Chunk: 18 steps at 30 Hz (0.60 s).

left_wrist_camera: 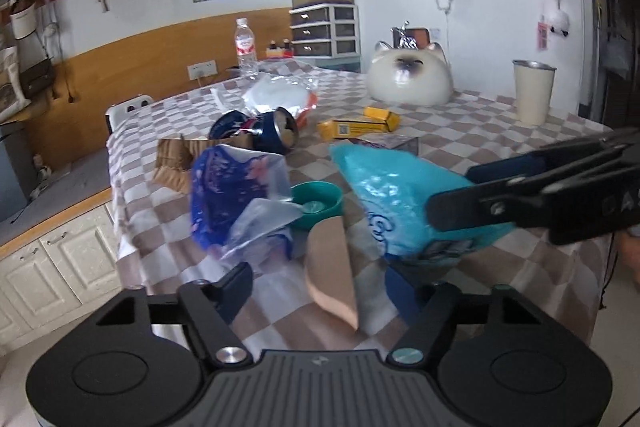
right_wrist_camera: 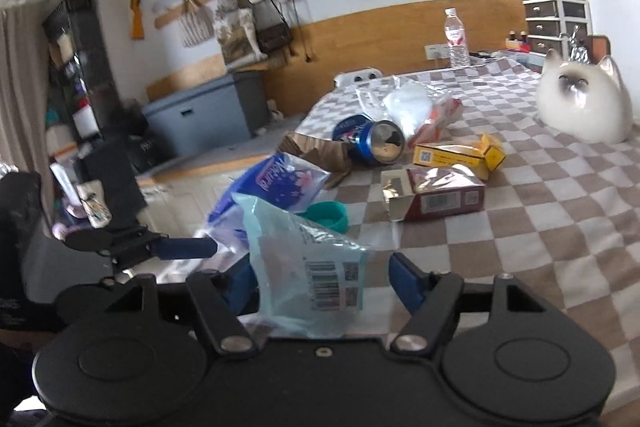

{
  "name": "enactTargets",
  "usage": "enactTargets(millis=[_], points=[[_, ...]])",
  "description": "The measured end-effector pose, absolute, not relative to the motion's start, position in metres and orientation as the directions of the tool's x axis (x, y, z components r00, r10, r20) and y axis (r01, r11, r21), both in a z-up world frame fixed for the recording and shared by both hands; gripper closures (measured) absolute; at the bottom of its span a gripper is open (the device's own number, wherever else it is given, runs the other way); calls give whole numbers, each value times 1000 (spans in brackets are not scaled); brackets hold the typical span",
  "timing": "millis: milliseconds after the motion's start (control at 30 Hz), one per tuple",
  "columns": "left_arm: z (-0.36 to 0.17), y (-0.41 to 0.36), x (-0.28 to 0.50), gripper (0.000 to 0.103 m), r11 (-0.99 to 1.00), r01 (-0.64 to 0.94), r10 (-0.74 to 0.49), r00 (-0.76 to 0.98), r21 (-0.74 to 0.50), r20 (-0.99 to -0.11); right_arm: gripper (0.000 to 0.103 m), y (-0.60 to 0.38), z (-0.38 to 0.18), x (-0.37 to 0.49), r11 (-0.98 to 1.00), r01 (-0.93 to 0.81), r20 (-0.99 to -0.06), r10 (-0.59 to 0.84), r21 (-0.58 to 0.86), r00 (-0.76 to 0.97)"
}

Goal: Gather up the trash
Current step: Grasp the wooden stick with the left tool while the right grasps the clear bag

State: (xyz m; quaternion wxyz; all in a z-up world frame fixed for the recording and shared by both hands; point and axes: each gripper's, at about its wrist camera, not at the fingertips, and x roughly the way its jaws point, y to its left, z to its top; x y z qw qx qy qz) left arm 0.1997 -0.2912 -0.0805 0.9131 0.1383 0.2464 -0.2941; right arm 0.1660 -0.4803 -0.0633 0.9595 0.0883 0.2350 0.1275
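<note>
Two close wrist views, shared table [left_wrist_camera: 460,115]

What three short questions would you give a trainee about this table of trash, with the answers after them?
1. True or false: the blue can stands upright on the table.
2. What is between the fingers of the right claw? A) light blue bag B) a spoon C) a glass jar
3. Which lies nearer to the cat figure: the yellow box or the teal lid?

Key:
1. False; it lies on its side.
2. A.
3. The yellow box.
</note>
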Motion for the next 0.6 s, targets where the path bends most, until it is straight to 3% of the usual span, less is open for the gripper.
enactTargets(millis=[167,233,400,600], points=[[-80,-293,210,49,775,627,-485,672,82,-560,31,-466,-60,174,961,-252,-483,275,114,831],[-82,-294,215,54,771,631,-481,663,82,-574,39,-460,-61,176,965,-255,-507,251,61,825],[-82,-289,219,55,773,633,-502,642,32,-579,38,-456,-59,179,962,-273,-510,243,15,825],[-83,-290,229,56,773,635,-513,633,9,-580,22,-460,-46,165,947,-316,-455,304,51,837]])
